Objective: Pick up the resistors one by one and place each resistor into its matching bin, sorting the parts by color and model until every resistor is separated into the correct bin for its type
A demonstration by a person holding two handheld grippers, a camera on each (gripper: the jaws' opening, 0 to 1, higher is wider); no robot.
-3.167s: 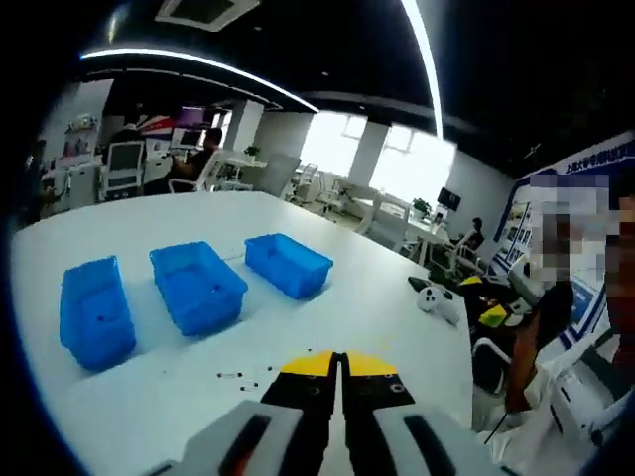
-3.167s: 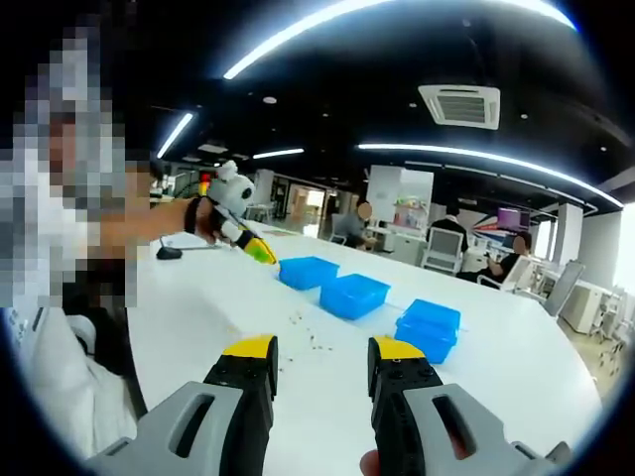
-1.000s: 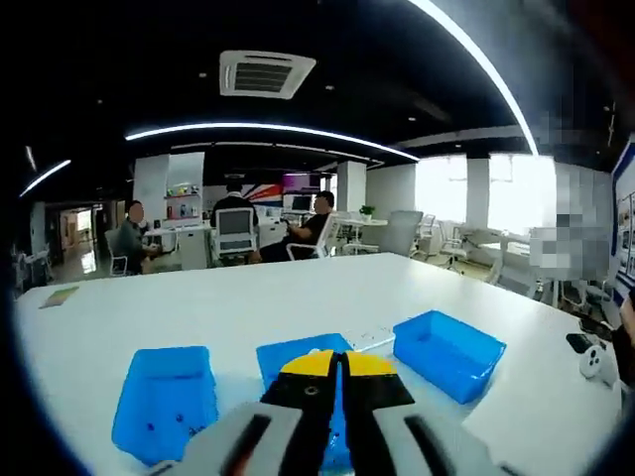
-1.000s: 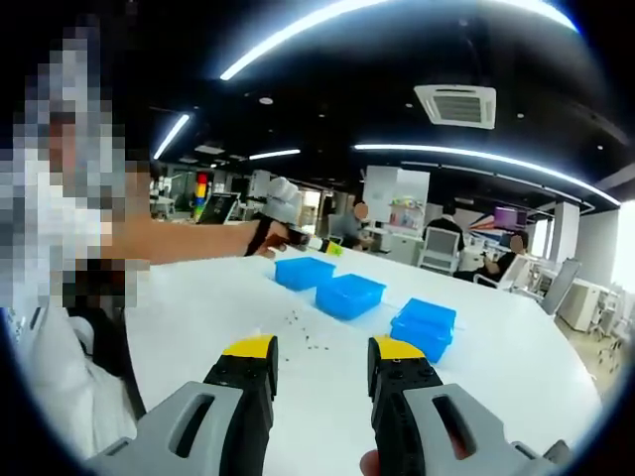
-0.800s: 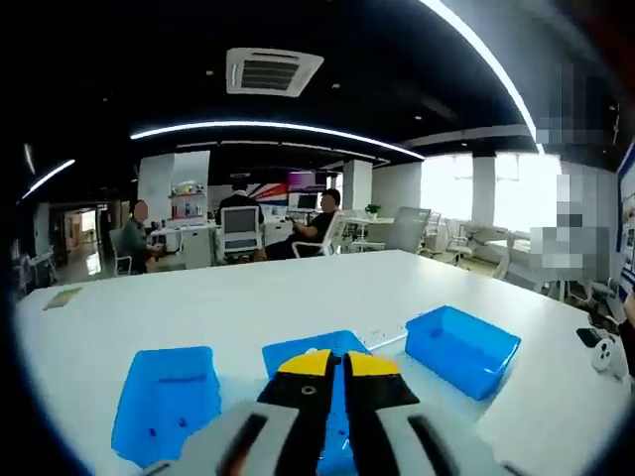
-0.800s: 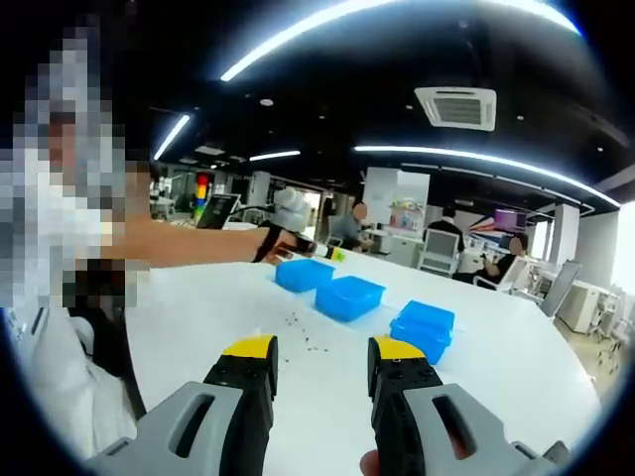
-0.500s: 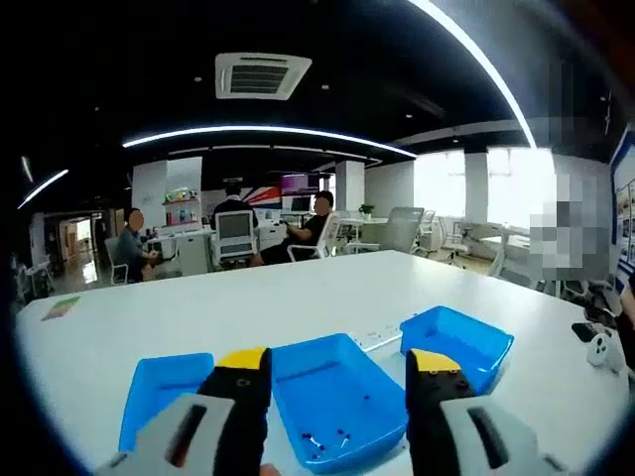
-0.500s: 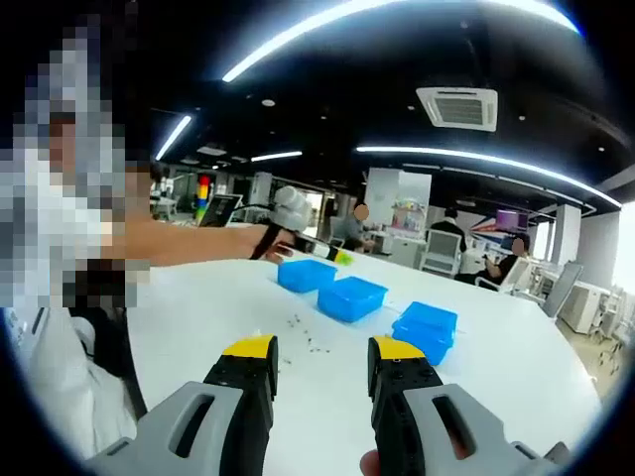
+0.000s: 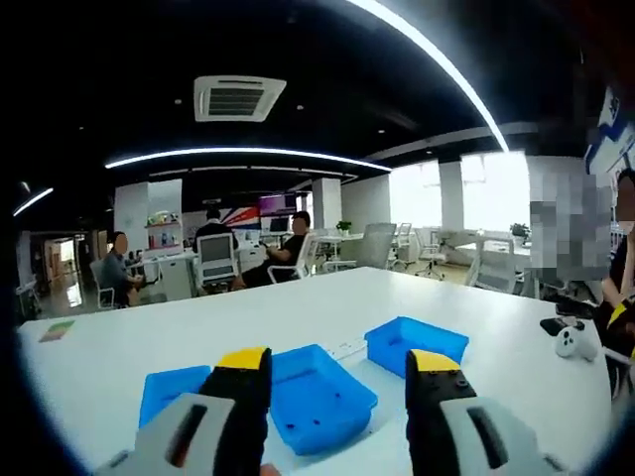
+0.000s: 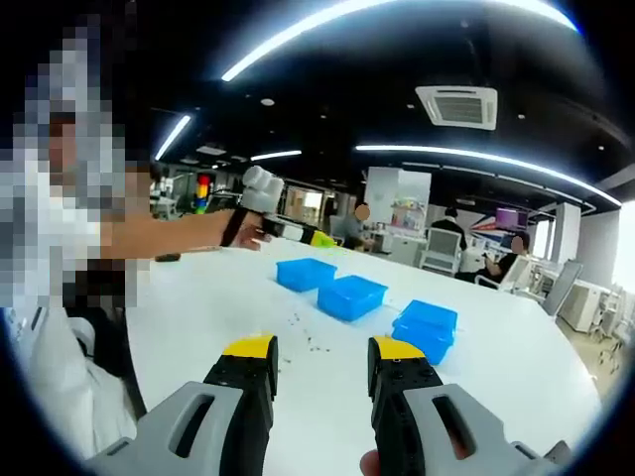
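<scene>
Three blue bins (image 9: 319, 395) are seen beyond the left gripper (image 9: 337, 369), newly parted after a drop, while the right gripper (image 10: 322, 349) is held agape.

left gripper (image 9: 337, 369) open above blue bins (image 9: 319, 395)

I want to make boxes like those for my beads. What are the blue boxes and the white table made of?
The blue boxes look like thin plastic: bright even colour, slightly see-through walls, moulded rounded rims. The white table seems to have a smooth, faintly glossy top, perhaps laminate, since it softly mirrors the ceiling light; what lies under that surface can't be told.
</scene>
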